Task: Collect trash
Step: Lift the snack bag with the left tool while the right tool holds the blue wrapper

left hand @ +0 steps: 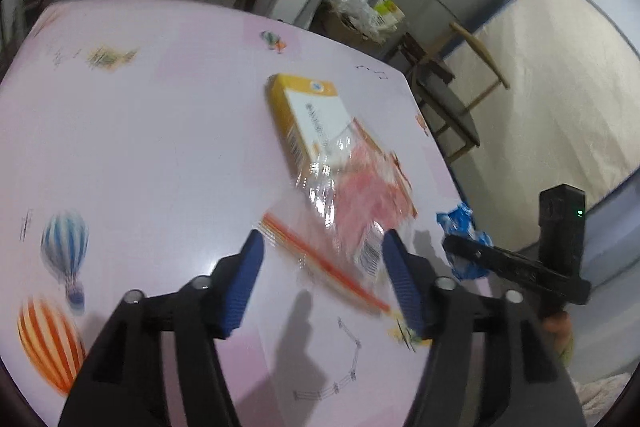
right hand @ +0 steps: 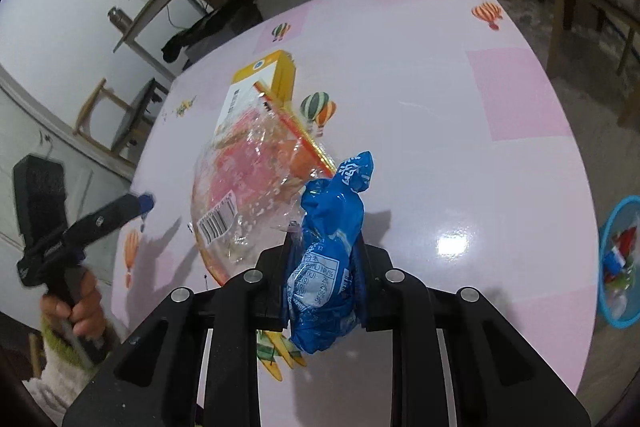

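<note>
Clamping a crumpled blue wrapper (right hand: pixel 332 251), the right gripper (right hand: pixel 324 259) holds it upright between its black jaws, above the pink table (right hand: pixel 500 155) printed with hot-air balloons. The left gripper (left hand: pixel 322 281) hangs over the near side of the table with its blue-padded fingers (left hand: pixel 244 287) spread and nothing pinched between them; a clear plastic bag (left hand: pixel 352 223) with pink print and a barcode lies on the table just beyond them. That bag rests partly over a yellow and white box (left hand: pixel 308 115) farther in. In the right wrist view a hand (right hand: pixel 76 311) in a pale fuzzy sleeve grips the left gripper's handle, and a blue basket (right hand: pixel 612 219) of scraps sits past the table's right edge.
</note>
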